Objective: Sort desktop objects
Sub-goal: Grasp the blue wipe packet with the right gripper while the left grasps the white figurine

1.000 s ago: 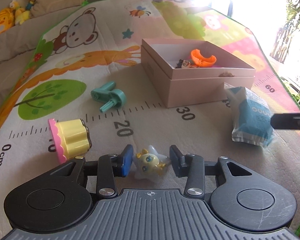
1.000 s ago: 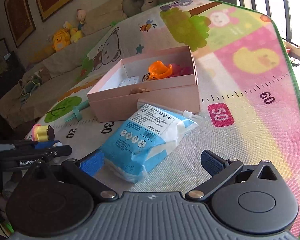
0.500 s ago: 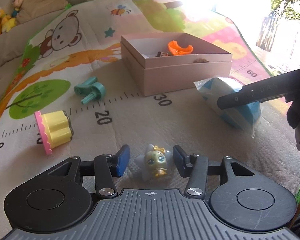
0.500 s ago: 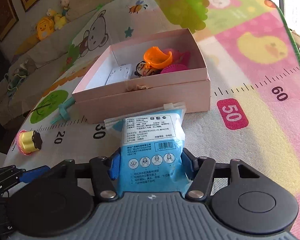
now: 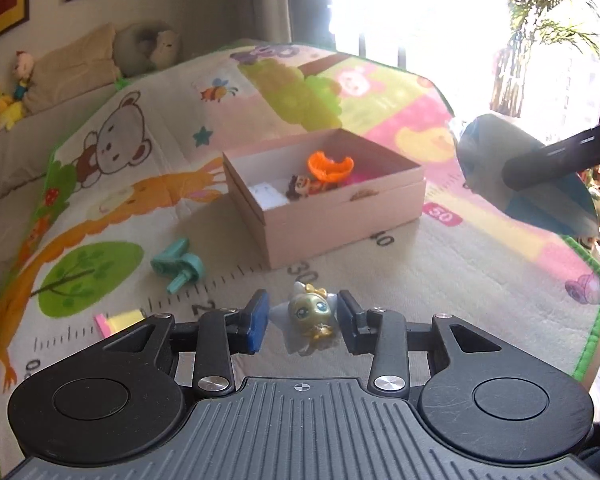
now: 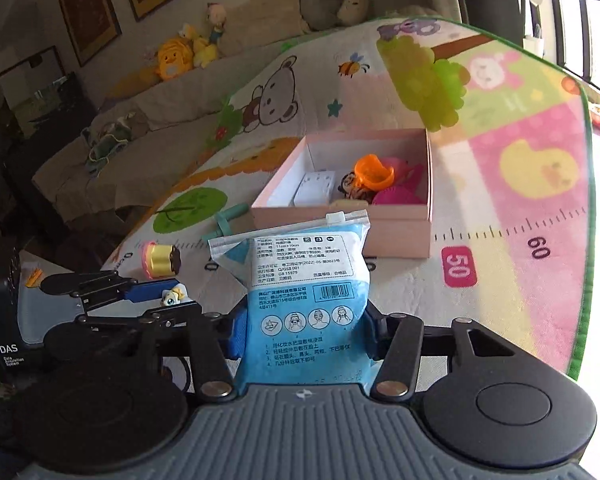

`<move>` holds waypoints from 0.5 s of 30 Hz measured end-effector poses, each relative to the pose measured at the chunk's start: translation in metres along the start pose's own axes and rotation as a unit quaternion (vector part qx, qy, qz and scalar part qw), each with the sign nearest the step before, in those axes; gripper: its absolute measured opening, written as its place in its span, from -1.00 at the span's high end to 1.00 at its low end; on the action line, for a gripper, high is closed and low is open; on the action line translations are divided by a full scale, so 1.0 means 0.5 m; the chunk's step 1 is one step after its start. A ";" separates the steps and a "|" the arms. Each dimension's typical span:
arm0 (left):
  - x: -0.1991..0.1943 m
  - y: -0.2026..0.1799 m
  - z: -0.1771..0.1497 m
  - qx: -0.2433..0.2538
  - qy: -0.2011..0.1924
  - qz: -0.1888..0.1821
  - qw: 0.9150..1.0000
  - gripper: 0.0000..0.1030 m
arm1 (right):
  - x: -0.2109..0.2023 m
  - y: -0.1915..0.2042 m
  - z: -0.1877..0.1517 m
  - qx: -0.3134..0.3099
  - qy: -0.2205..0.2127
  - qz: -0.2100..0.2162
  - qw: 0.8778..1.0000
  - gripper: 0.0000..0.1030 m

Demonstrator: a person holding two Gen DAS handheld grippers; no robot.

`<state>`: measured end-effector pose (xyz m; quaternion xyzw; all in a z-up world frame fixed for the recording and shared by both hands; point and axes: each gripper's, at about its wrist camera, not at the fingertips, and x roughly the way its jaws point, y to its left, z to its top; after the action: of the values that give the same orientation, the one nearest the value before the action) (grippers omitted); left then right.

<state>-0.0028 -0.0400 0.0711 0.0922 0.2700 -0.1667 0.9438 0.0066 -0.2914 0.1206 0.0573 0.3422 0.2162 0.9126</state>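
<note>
Left gripper [image 5: 302, 322] pinches star toy [image 5: 310, 316]; right gripper [image 6: 302, 330] clamps pouch [image 6: 304, 292]. Both lifted near box [image 5: 340, 216]. Floppy pouch may snag rim; toy may slip.

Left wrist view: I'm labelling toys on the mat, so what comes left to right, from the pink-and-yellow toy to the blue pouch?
Pink-and-yellow toy → teal toy → star figurine held between the left gripper jaws → pink box → blue pouch held up by the right gripper.
</note>
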 end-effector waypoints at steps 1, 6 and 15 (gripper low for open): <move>0.002 0.000 0.021 0.006 -0.013 0.004 1.000 0.20 | -0.022 -0.005 0.031 -0.002 -0.025 -0.004 1.000 -0.02; 0.075 -0.005 0.166 0.031 -0.089 0.022 0.995 0.16 | -0.078 -0.017 0.174 -0.022 -0.121 -0.032 0.992 -0.02; 0.113 0.064 0.091 -0.053 -0.052 0.019 0.997 -0.76 | 0.044 -0.032 0.284 -0.018 -0.113 -0.040 0.993 -0.02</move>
<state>0.0758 -0.0373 0.0812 0.0385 0.2274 -0.1389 0.9631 0.1193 -0.2901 0.2110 0.0510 0.2344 0.1783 0.9543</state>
